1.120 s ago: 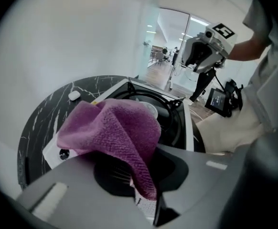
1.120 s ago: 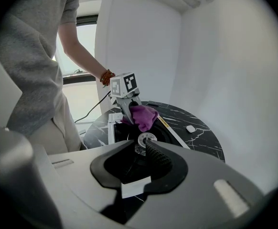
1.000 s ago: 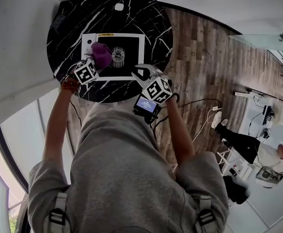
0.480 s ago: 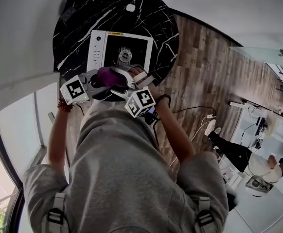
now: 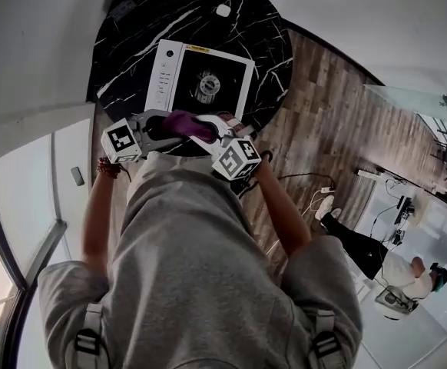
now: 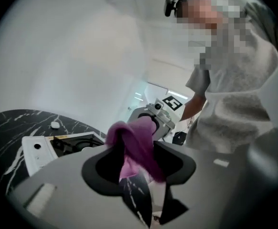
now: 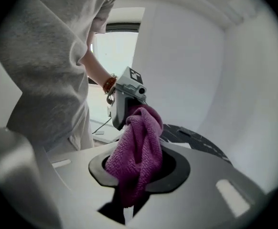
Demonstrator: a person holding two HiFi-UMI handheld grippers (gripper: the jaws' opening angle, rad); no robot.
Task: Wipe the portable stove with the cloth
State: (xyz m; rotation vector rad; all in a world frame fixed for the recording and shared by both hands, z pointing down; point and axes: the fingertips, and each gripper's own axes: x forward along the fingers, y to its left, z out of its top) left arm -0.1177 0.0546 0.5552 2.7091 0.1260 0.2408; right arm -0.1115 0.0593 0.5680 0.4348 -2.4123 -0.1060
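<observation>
The white portable stove [image 5: 162, 74] with its black top and round burner lies on the round black marble table [image 5: 131, 37]. The purple cloth [image 5: 187, 124] hangs in the air off the stove, above the table's near edge, stretched between both grippers. My right gripper [image 5: 208, 129] is shut on the cloth [image 7: 136, 156], its jaws having just been closing. My left gripper [image 5: 162, 126] has just been opening its jaws; the cloth [image 6: 132, 147] lies loosely in the gap. The two grippers face each other, tips nearly touching.
A small white object [image 5: 223, 10] sits at the table's far side. White walls curve behind the table, with a window at the left. Brown wood floor [image 5: 323, 114] with cables extends right, where another person [image 5: 377, 248] sits.
The left gripper lifted the cloth off the stove and drew it toward the body. The right gripper swung left to meet it and now has the cloth in its jaws.
</observation>
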